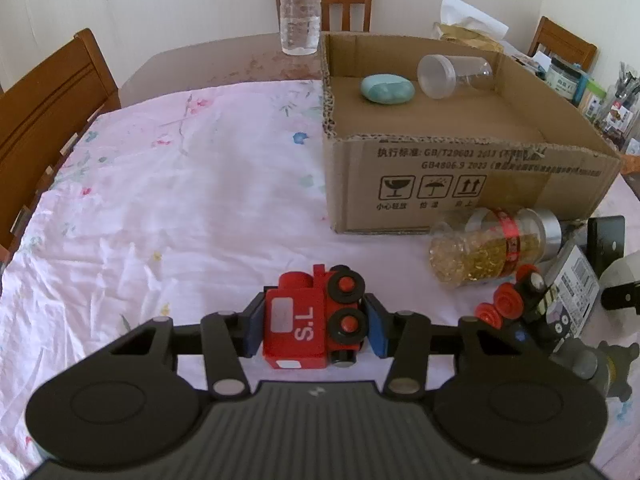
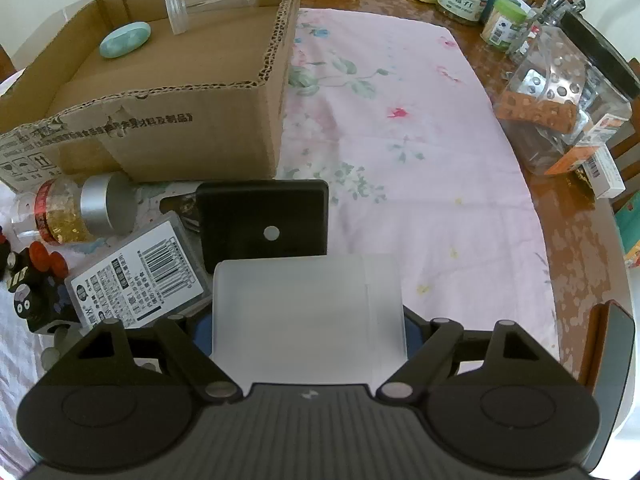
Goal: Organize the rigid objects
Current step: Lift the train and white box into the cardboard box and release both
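My left gripper (image 1: 316,330) is shut on a red toy train (image 1: 310,320) marked "S.L", low over the pink floral cloth. My right gripper (image 2: 306,320) is shut on a frosted white plastic box (image 2: 304,312). An open cardboard box (image 1: 460,184) stands beyond; it also shows in the right wrist view (image 2: 180,136). It holds a teal case (image 1: 387,88) and a clear lidded jar (image 1: 452,74). In front of it lie a jar of gold bits (image 1: 492,248), a black toy train (image 1: 516,304), a barcoded box (image 2: 140,276) and a black square block (image 2: 264,224).
A water bottle (image 1: 300,8) stands at the table's far edge. Wooden chairs (image 1: 48,120) flank the table. Jars, a clear container (image 2: 560,92) and small packets crowd the table's right side. The pink cloth (image 2: 400,140) covers the middle.
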`<state>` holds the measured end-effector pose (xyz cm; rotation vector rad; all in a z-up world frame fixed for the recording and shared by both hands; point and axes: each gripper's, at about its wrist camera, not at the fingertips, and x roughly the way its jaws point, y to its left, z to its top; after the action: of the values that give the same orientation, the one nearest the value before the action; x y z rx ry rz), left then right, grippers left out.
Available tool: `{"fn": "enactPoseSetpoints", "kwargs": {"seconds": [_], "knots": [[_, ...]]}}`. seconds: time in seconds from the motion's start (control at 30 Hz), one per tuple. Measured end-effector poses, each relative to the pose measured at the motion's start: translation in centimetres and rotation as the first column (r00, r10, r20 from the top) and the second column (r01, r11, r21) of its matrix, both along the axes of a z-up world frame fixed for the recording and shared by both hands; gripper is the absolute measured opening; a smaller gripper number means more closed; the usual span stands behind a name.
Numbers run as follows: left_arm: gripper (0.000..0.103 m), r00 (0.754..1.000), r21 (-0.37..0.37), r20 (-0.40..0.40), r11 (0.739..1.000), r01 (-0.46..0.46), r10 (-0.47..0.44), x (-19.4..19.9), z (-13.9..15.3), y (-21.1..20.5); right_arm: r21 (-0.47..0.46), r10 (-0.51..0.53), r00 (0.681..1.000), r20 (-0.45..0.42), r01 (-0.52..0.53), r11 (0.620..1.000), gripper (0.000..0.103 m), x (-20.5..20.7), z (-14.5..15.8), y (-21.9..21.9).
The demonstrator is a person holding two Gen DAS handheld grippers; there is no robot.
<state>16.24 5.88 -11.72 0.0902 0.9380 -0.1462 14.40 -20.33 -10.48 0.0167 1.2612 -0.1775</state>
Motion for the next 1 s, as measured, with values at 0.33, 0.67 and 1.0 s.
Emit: {"fn": "enactPoseSetpoints", "kwargs": {"seconds": [0.33, 0.67, 1.0], "knots": [[0.048, 0.998, 0.017, -0.010, 0.998, 0.059, -0.059, -0.5, 1.5, 0.0, -0.004, 0.066, 0.998, 0.015, -0.066, 0.998, 0.087, -0.5, 1.2, 0.4], [0.048, 0.992, 0.018, -0.016, 0.992, 0.128, -0.127, -1.4, 4.7, 0.1, -0.010, 0.160, 0.987, 0.034, -0.159, 0.987, 0.087, -1.2, 3.4, 0.7], [0.048, 0.979, -0.003, 0.069, 0.981, 0.194, -0.194, -0.2, 9.7, -0.9, -0.001, 0.224, 0.967, 0.120, -0.226, 0.974, 0.087, -1.2, 7.4, 0.7]]}}
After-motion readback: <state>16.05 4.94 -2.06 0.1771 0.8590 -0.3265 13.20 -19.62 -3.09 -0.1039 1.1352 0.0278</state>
